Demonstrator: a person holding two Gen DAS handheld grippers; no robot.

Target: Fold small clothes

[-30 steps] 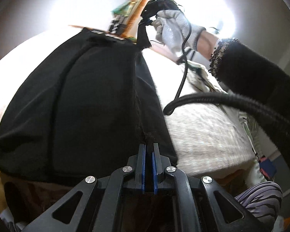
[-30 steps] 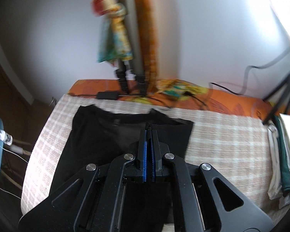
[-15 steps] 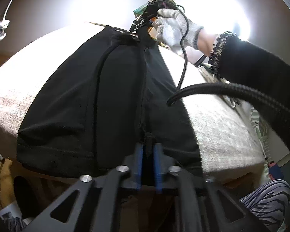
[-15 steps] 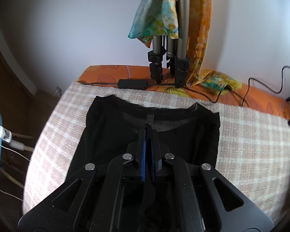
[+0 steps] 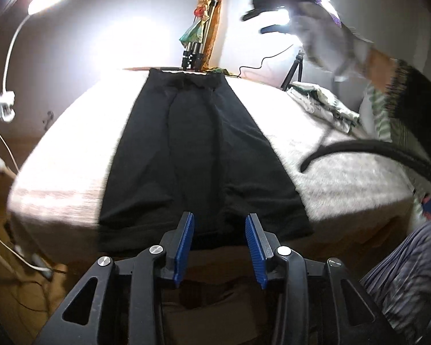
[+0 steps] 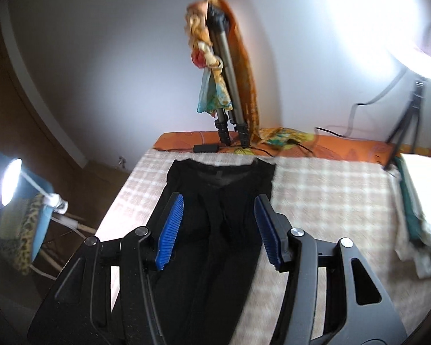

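My fingers (image 5: 219, 247) had just spread, empty, releasing the flat black fabric shorts (image 5: 198, 155) ahead; next, regrip an edge to fold.

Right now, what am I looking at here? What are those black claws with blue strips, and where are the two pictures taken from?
There is no robot here: a person holds a hand tool in each hand, each with two fingers lined with ribbed blue pads and a small camera looking along them. One picture comes from the left gripper, the other from the right gripper. The left view also catches the person's gloved right hand raised above the bed, blurred. A black garment lies spread flat on a checked beige bedcover, with a pile of light folded clothes at the bed's right edge. Both grippers' jaws have just been opening and now stand apart, holding nothing; the garment rests on the cover.
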